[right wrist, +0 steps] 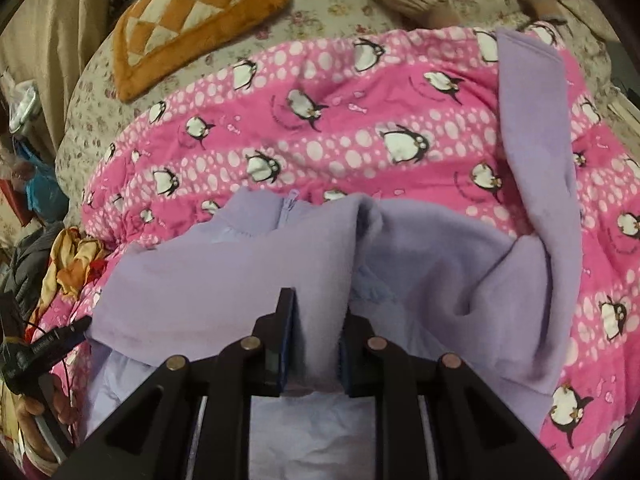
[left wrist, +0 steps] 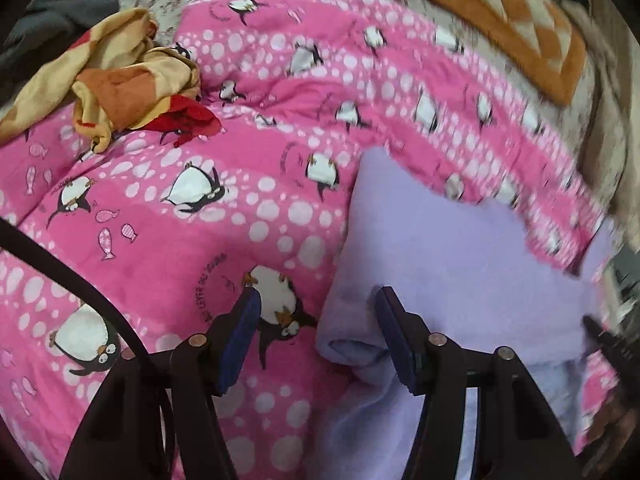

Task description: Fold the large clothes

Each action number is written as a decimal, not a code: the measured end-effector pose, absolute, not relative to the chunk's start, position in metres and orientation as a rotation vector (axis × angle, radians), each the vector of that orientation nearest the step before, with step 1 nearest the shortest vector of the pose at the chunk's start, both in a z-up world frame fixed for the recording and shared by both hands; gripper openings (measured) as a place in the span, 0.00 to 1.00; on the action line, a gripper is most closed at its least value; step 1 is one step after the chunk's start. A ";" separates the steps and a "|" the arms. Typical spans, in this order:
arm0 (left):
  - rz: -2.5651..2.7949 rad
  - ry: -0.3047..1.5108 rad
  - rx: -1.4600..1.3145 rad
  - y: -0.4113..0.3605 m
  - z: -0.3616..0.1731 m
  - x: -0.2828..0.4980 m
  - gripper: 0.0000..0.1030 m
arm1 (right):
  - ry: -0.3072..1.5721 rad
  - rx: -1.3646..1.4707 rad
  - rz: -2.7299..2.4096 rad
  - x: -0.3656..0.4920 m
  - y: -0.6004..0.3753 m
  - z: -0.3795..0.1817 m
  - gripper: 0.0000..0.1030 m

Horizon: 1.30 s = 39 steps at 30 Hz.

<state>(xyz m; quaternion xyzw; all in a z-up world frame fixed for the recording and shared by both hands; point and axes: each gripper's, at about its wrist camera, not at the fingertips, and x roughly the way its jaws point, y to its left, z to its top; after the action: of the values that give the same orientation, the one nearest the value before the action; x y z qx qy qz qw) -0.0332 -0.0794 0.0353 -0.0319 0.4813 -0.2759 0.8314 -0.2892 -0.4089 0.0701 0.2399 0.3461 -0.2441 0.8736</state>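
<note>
My right gripper (right wrist: 314,344) is clamped on a raised fold of the lilac fleece garment (right wrist: 224,272), the cloth pinched between both pads. My left gripper (left wrist: 318,334) stands wide apart with nothing between its fingers; its right finger (left wrist: 394,340) lies against the garment's rolled edge, while the left one hangs over the pink penguin blanket (left wrist: 168,240).

The garment lies bunched on that blanket at the near side of the bed, one sleeve (right wrist: 536,120) stretching toward the far edge. A crumpled yellow-and-red cloth (left wrist: 120,80) sits on the blanket's left side. Beyond the blanket, an orange checked cushion (right wrist: 192,16) rests on the floral bedsheet (right wrist: 332,0).
</note>
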 end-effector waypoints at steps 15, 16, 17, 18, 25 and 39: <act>-0.636 0.944 -0.042 -0.088 0.052 -0.052 0.29 | 0.844 0.518 -0.573 -0.297 -0.430 0.043 0.18; -0.647 0.938 -0.050 -0.088 0.055 -0.053 0.29 | 0.835 0.528 -0.578 -0.301 -0.430 0.046 0.19; -0.659 0.927 -0.062 -0.088 0.058 -0.055 0.29 | 0.813 0.535 -0.583 -0.306 -0.429 0.053 0.20; -0.668 0.914 -0.067 -0.089 0.062 -0.057 0.29 | 0.785 0.540 -0.578 -0.311 -0.427 0.060 0.21; -0.698 0.953 -0.041 -0.117 0.055 -0.061 0.29 | 0.848 0.433 -0.440 -0.282 -0.397 0.062 0.24; -0.787 0.877 0.044 -0.134 0.069 -0.087 0.29 | 0.912 0.427 -0.498 -0.306 -0.411 0.047 0.53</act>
<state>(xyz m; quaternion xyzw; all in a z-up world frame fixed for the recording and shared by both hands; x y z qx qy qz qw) -0.0869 -0.1341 0.0694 0.0207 0.4136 -0.3712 0.8311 -0.3056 -0.4111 0.0472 0.2027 0.4322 -0.2359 0.8465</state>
